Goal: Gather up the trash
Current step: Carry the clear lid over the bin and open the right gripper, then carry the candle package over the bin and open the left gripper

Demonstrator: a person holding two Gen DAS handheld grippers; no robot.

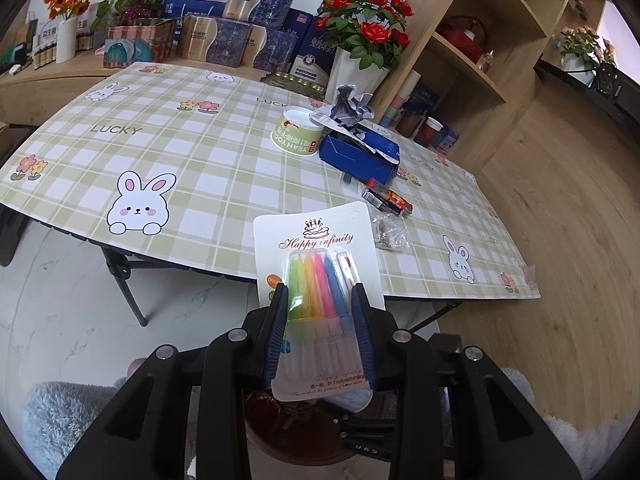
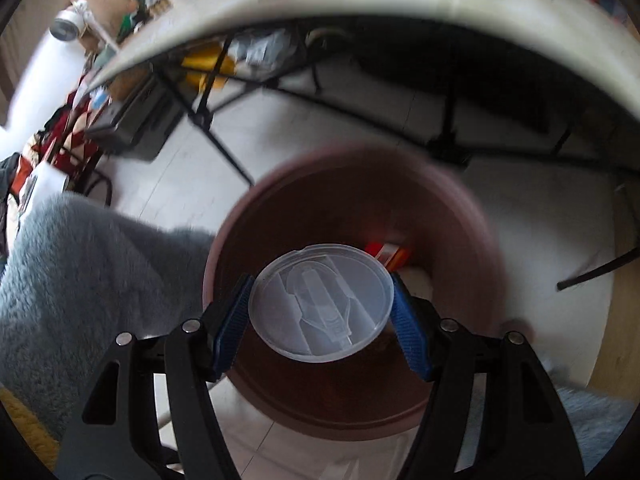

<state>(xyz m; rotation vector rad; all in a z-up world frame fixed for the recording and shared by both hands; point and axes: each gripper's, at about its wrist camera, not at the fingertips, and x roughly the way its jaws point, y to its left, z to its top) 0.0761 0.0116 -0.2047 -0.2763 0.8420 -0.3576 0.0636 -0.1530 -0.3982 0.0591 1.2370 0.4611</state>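
My left gripper [image 1: 320,292] is shut on a white card pack of coloured birthday candles [image 1: 316,276] and holds it in front of the table's near edge. On the table lie a green-and-white paper cup [image 1: 298,131], a torn blue box [image 1: 360,156] with crumpled paper [image 1: 344,108], a red-black wrapper [image 1: 387,198] and a clear plastic bag [image 1: 390,232]. My right gripper [image 2: 322,280] is shut on a clear round plastic lid [image 2: 320,300], held over the open brown bin [image 2: 452,208]. A red-white scrap [image 2: 386,254] lies inside the bin.
The table [image 1: 200,152] has a green checked rabbit cloth and folding black legs [image 1: 124,280]. Boxes and flower vases [image 1: 360,68] stand at its far side. A wooden shelf [image 1: 480,40] is to the right. A grey fluffy rug [image 2: 80,272] lies left of the bin.
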